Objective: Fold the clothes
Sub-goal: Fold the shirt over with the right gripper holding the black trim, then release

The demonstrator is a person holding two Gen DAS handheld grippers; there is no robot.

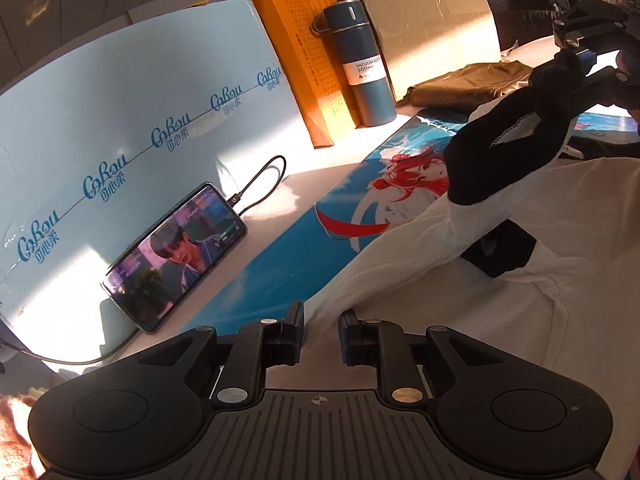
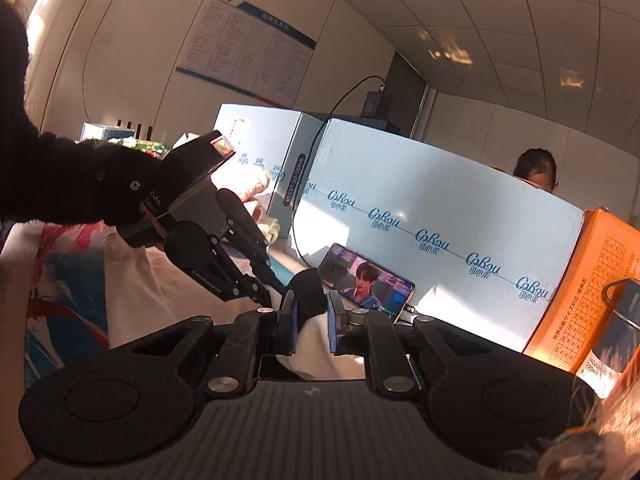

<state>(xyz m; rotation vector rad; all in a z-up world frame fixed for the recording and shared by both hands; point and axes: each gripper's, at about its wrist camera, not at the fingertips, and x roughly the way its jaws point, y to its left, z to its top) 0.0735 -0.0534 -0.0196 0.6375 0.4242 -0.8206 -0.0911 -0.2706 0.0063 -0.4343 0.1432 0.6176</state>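
Observation:
A white garment with black sleeves and trim [image 1: 500,280] lies spread over a blue anime-print mat [image 1: 288,256]. My left gripper [image 1: 320,330] is shut on the white fabric's edge near the mat's front. One sleeve [image 1: 496,148] is lifted and stretched toward the upper right, where my right gripper [image 1: 576,56] holds its end. In the right wrist view my right gripper [image 2: 311,316] is shut on the black cuff and white cloth [image 2: 308,292], and the left gripper [image 2: 224,256] shows just ahead on the white garment [image 2: 160,288].
A phone [image 1: 176,256] playing video leans on a pale blue box [image 1: 120,128] with its cable. An orange box [image 1: 304,64], a blue vacuum bottle [image 1: 356,64], cardboard [image 1: 432,24] and a folded olive garment [image 1: 468,84] stand at the back.

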